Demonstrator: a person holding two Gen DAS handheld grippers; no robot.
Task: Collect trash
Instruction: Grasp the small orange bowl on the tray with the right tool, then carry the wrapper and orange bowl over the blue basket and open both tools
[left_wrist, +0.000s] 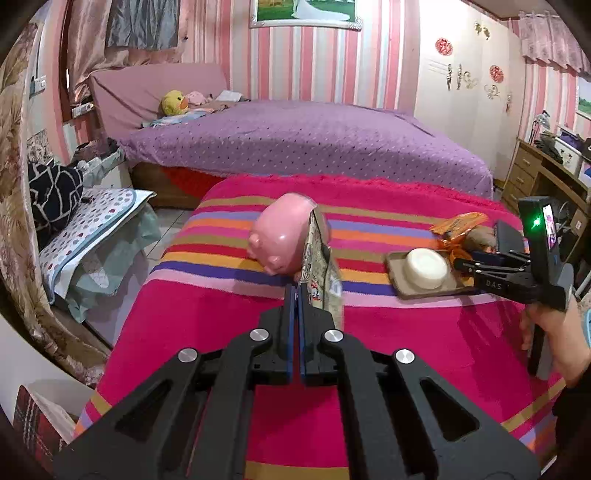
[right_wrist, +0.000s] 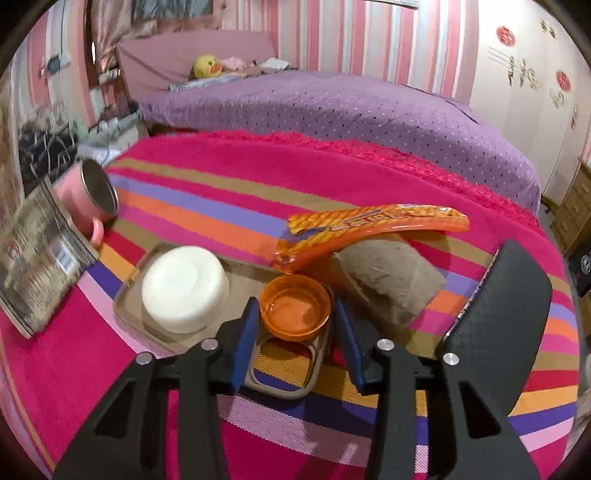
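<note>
left tool (left_wrist: 298, 295) clamped shut on the lower edge of a flat printed foil snack wrapper (left_wrist: 320, 269), held upright above the striped pink cloth-covered table (left_wrist: 207, 325), in front of a glossy pink pig-shaped cup (left_wrist: 282, 232) lying on its side; the wrapper overlaps the cup's right side. right tool (right_wrist: 295, 332) open, fingers straddling a small orange plastic bowl (right_wrist: 294, 306) at the near end of a flat beige tray (right_wrist: 129, 299); can't tell if the pads touch it. white round upturned bowl (right_wrist: 184, 288) on the same tray, left of the orange bowl. crinkled orange snack wrapper (right_wrist: 369, 223) lies just behind, draped over a grey-brown block (right_wrist: 388, 273). purple dotted bed (left_wrist: 314, 144) beyond the table.
</note>
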